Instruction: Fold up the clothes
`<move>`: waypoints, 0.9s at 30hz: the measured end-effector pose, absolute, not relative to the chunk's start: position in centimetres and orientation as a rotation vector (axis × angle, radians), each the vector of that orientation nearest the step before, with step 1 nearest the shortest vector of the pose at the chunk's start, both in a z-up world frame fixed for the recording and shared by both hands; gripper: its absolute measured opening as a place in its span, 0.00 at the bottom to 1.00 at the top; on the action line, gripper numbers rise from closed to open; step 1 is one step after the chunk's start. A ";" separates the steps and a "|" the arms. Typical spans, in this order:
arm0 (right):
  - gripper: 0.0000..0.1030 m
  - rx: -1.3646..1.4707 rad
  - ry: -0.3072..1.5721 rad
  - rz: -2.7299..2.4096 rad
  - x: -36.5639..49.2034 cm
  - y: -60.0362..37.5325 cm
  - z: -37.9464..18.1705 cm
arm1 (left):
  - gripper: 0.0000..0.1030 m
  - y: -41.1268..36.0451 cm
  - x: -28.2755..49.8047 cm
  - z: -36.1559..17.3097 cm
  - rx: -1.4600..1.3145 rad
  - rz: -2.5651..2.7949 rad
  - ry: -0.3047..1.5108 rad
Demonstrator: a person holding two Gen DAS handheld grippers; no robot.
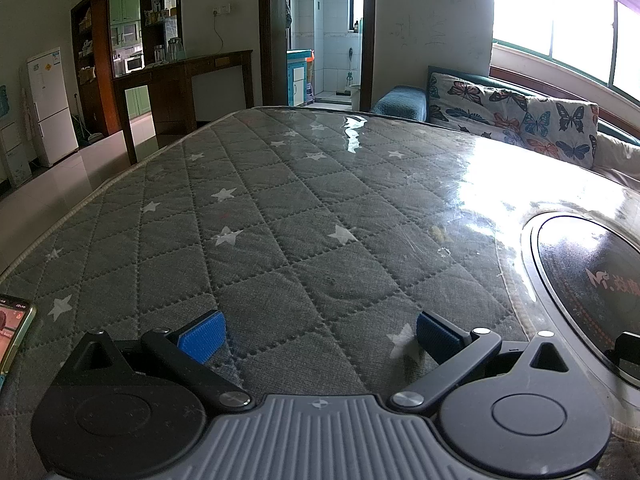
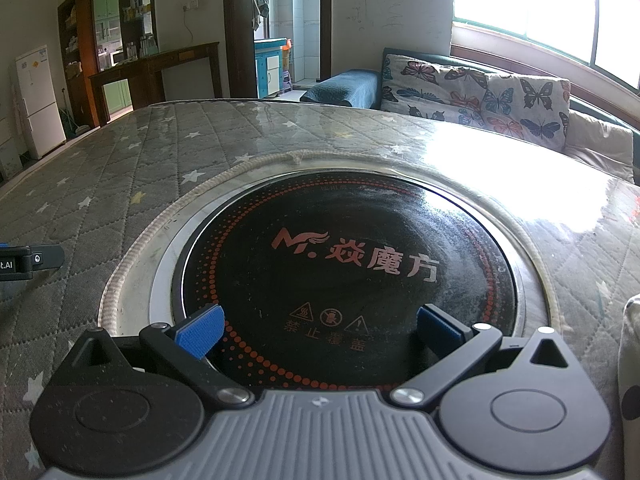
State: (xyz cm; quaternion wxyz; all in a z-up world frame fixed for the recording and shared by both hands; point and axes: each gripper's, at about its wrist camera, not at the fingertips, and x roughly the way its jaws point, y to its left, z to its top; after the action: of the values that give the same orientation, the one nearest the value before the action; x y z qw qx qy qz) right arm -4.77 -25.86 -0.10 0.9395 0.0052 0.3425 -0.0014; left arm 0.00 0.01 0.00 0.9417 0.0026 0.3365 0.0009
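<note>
My left gripper is open and empty, low over the grey quilted star-pattern table cover. My right gripper is open and empty, low over a round black induction hob set into the table. The hob also shows in the left wrist view at the right. A pale fabric edge with a dark dot shows at the far right of the right wrist view; it may be a garment, mostly out of frame. No other clothing is in view. The left gripper's body shows at the left edge.
A phone lies at the left edge of the table. A sofa with butterfly cushions stands behind the table under a bright window. A dark wooden counter, a white fridge and a doorway lie beyond.
</note>
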 end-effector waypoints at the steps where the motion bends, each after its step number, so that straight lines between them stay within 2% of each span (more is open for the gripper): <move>1: 1.00 0.010 0.699 -0.003 -4.8 -25.9 -0.1 | 1.00 0.0 0.0 0.0 0.005 0.002 0.686; 27: 1.00 0.025 0.709 0.005 -4.9 -26.1 0.1 | 1.00 0.1 0.0 0.0 0.009 0.003 0.687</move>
State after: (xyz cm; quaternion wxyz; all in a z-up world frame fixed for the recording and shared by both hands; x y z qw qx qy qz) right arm -4.85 -26.13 0.14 0.9378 0.0123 0.3469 0.0022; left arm 0.00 0.13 0.04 0.9415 0.0044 0.3369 0.0016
